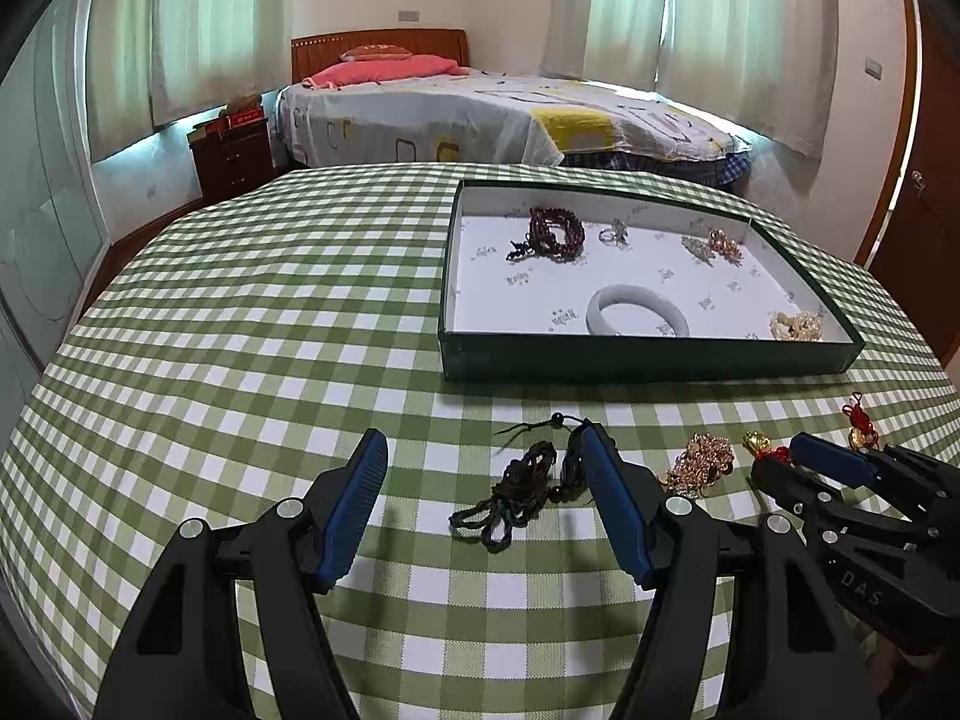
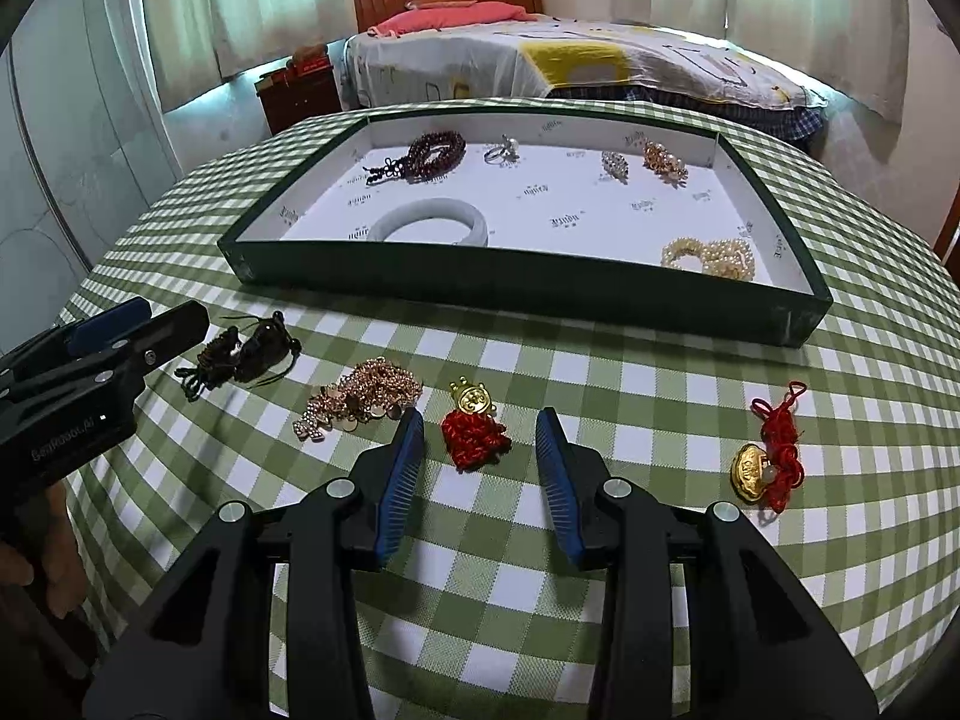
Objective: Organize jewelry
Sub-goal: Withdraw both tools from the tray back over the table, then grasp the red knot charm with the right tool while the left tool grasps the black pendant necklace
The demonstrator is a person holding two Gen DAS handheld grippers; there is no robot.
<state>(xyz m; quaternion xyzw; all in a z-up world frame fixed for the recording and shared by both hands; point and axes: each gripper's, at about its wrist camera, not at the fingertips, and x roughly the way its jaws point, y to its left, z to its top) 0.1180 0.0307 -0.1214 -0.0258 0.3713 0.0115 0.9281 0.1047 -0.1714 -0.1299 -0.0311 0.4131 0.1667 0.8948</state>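
A dark green tray (image 1: 648, 354) (image 2: 528, 282) with a white floor holds a dark red bead bracelet (image 1: 555, 232), a ring (image 1: 613, 234), a white bangle (image 1: 637, 311), brooches (image 2: 639, 161) and a pearl piece (image 2: 711, 257). On the checked cloth lie a dark cord bracelet (image 1: 516, 498) (image 2: 240, 354), a gold chain pile (image 1: 702, 462) (image 2: 366, 399), a gold charm with red tassel (image 2: 474, 426) and a gold ingot charm on red cord (image 2: 765, 462). My left gripper (image 1: 480, 468) is open around the dark cord bracelet. My right gripper (image 2: 480, 438) is open around the red tassel charm.
The table (image 1: 240, 312) has a green and white checked cloth. A bed (image 1: 480, 114) and a nightstand (image 1: 234, 156) stand beyond it. The right gripper shows in the left wrist view (image 1: 840, 480); the left gripper shows in the right wrist view (image 2: 114, 348).
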